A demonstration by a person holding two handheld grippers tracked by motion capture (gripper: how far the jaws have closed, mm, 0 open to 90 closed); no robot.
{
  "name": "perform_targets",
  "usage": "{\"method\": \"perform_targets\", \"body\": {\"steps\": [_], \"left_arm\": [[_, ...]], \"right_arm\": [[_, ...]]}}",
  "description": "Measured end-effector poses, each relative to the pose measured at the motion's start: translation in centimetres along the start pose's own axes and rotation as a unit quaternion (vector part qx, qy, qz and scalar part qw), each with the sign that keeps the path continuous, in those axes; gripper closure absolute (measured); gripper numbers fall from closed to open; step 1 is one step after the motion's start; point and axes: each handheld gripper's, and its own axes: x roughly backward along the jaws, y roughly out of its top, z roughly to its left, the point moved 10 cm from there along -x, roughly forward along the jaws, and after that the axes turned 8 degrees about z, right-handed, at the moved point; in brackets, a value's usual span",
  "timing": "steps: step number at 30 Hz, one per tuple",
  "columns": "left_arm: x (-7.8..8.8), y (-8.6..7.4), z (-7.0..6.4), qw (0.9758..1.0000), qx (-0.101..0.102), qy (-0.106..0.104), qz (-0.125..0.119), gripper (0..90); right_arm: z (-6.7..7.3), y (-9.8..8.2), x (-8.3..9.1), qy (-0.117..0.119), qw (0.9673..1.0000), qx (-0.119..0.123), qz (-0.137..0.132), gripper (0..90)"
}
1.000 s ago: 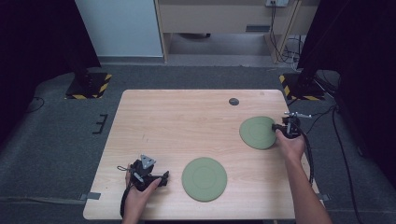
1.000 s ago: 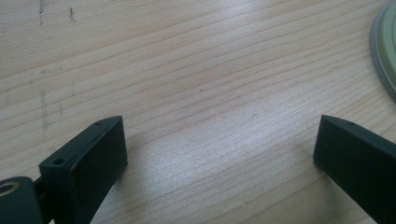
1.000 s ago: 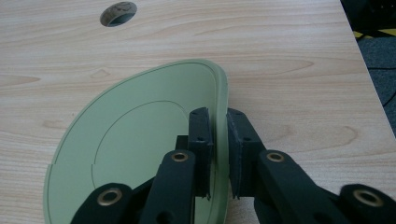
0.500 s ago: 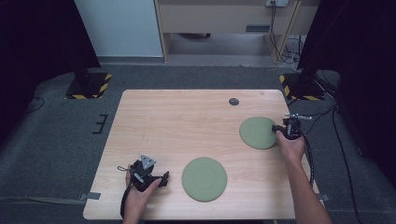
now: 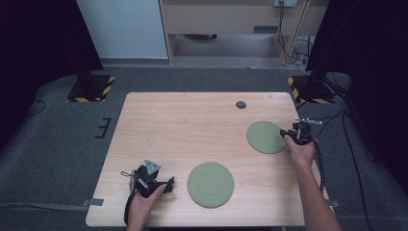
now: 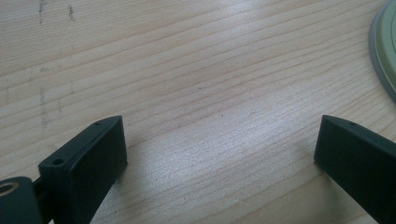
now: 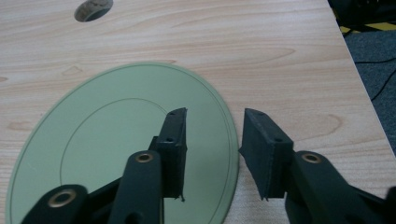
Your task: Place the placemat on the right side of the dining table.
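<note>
Two flat round green plates lie on the wooden table (image 5: 192,125). My right gripper (image 5: 285,134) (image 7: 212,140) sits at the right rim of the far plate (image 5: 265,137) (image 7: 107,140). Its jaws have just been opening: one pad hovers over the plate, the other stands off its edge, and the rim lies between them with a gap on each side. At the table's front left, my left gripper (image 5: 168,185) (image 6: 219,149) stands wide open over bare wood. It points toward the near plate (image 5: 210,184), whose rim (image 6: 385,56) shows at the right edge of the left gripper view.
A small dark round cable hole (image 5: 240,104) (image 7: 93,9) sits in the tabletop at the back, behind the far plate. The table's right edge (image 7: 359,79) runs close beside my right gripper, with grey carpet and cables beyond it.
Both hands and both plates keep their places; any widening of the right jaws is too small to make out in the high view.
</note>
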Motion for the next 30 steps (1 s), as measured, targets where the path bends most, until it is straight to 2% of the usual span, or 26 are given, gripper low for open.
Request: {"method": "perform_targets", "body": {"steps": [4,7,9,13,19,22,26,30], "left_arm": [[0.0,0.0,0.0,1.0000,-0.001,0.000,0.000,1.8],[0.0,0.0,0.0,1.0000,-0.001,-0.001,0.000,1.7],[0.0,0.0,0.0,1.0000,-0.001,-0.001,0.000,1.7],[0.0,0.0,0.0,1.0000,-0.001,-0.001,0.000,1.7],[0.0,0.0,0.0,1.0000,-0.001,-0.001,0.000,1.7],[0.0,0.0,0.0,1.0000,-0.002,-0.001,0.000,1.7],[0.0,0.0,0.0,1.0000,-0.002,-0.002,0.000,1.6],[0.0,0.0,0.0,1.0000,-0.002,-0.002,0.000,1.5]], "right_arm": [[0.5,0.5,0.4,0.005,0.9999,0.002,-0.010,45.6],[0.9,0.8,0.8,0.015,0.9997,-0.006,-0.020,44.3],[1.2,1.0,1.0,0.018,0.9995,-0.008,-0.026,40.5],[1.7,1.4,1.4,0.019,0.9993,-0.003,-0.033,29.0],[3.0,1.6,2.2,0.044,0.9982,0.010,-0.038,17.6],[3.5,1.5,2.4,0.050,0.9981,0.017,-0.033,13.4],[4.1,1.2,2.8,0.041,0.9981,0.038,-0.026,11.8],[4.8,1.3,3.4,0.051,0.9972,0.045,-0.031,10.8]]}}
